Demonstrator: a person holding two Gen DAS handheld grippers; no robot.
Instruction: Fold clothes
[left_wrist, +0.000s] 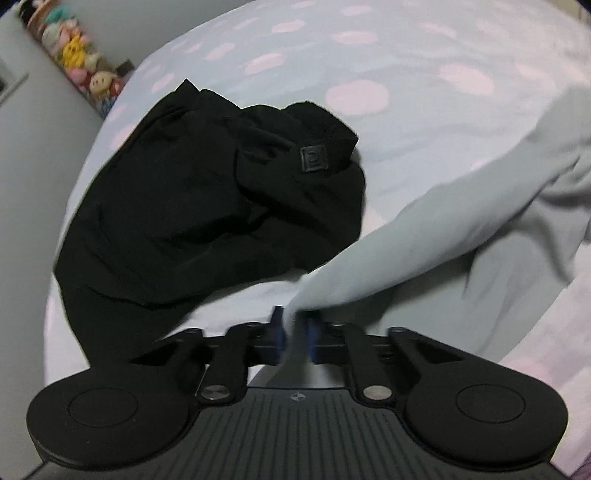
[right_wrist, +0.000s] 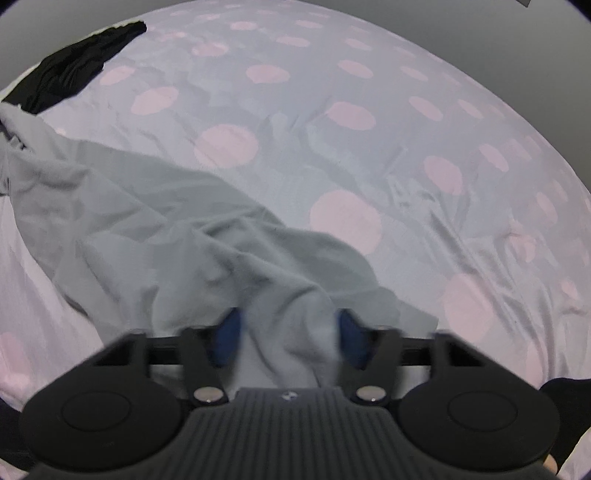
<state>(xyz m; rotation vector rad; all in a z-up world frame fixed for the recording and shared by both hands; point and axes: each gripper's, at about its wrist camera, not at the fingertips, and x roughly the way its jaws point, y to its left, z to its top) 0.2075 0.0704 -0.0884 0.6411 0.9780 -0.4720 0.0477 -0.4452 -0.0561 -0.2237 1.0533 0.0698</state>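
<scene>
Presently: grey garment (left_wrist: 461, 206) pinched by left gripper (left_wrist: 295, 332); right gripper (right_wrist: 290, 332) half-parted around its bunched cloth; black garment (left_wrist: 207, 192) at ten o'clock on polka-dot bedsheet (right_wrist: 369, 129).

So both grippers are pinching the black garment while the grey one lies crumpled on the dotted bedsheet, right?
Swapped. Both wrist views show the left gripper and right gripper pinching the grey garment; the black garment lies crumpled on the dotted bedsheet.

Below me the bed (right_wrist: 424, 122) wears a pale sheet with pink dots. On it lie a crumpled black garment (left_wrist: 207, 192) and a light grey garment (right_wrist: 155, 221), edges touching.
</scene>
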